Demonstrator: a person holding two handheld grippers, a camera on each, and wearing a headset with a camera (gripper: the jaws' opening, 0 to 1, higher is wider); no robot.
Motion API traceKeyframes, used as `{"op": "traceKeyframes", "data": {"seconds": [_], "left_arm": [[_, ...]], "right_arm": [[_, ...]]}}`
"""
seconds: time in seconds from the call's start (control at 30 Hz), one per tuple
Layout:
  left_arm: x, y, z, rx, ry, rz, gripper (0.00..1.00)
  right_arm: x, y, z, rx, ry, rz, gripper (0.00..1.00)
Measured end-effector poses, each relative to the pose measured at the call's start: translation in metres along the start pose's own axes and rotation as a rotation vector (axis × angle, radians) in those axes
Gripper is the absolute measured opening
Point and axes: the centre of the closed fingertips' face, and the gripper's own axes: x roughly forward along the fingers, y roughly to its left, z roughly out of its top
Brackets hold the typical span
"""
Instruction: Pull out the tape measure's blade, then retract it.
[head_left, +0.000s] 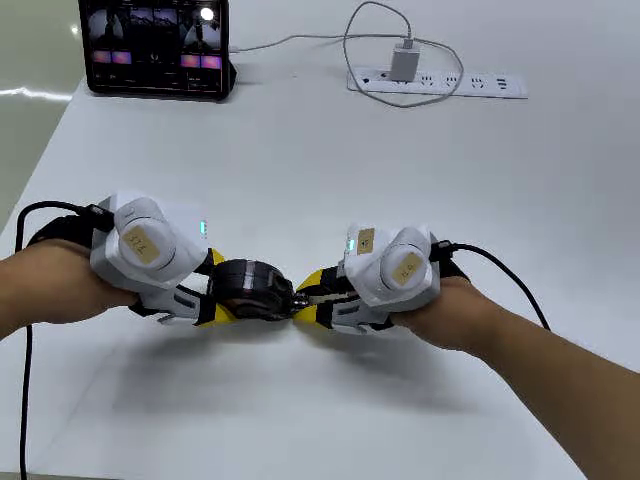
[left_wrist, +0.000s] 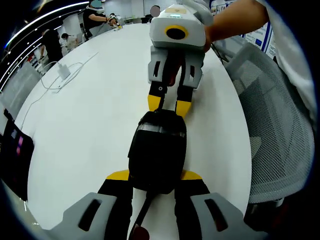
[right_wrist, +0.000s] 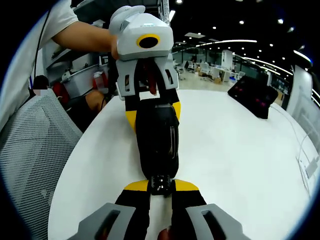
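Observation:
A black tape measure (head_left: 250, 288) lies low over the white table (head_left: 330, 160), between my two grippers. My left gripper (head_left: 222, 288) is shut on its case from the left, with the yellow fingertips on either side of the black case (left_wrist: 157, 150). From the right, my right gripper (head_left: 308, 298) is shut on the blade's end hook (right_wrist: 161, 182), right at the mouth of the case (right_wrist: 157, 132). Hardly any blade shows between hook and case. In the left gripper view my right gripper (left_wrist: 168, 104) faces me, and in the right gripper view my left gripper (right_wrist: 152, 112) does.
A tablet (head_left: 155, 45) with a lit screen stands at the table's far left. A power strip (head_left: 440, 82) with a charger and looped cable lies at the far right. A mesh chair (left_wrist: 270, 125) stands beside the table's edge.

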Motion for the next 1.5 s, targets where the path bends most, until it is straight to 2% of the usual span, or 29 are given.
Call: {"op": "traceKeyframes", "data": {"seconds": [0.33,0.6,0.8,1.5], "left_arm": [[0.000,0.000,-0.002,0.003,0.009,-0.007,0.26],[0.000,0.000,-0.001,-0.006,0.006,-0.014,0.26],[0.000,-0.001,-0.001,0.002,0.008,-0.013,0.26],[-0.001,-0.001,0.000,-0.004,0.006,-0.012,0.26]], "right_arm": [[-0.002,0.001,-0.001,-0.005,0.024,0.023,0.11],[-0.006,-0.002,-0.005,0.010,0.021,0.012,0.10],[-0.006,0.001,-0.004,-0.011,0.025,0.014,0.10],[-0.035,0.000,-0.025,-0.001,0.053,-0.007,0.10]]}}
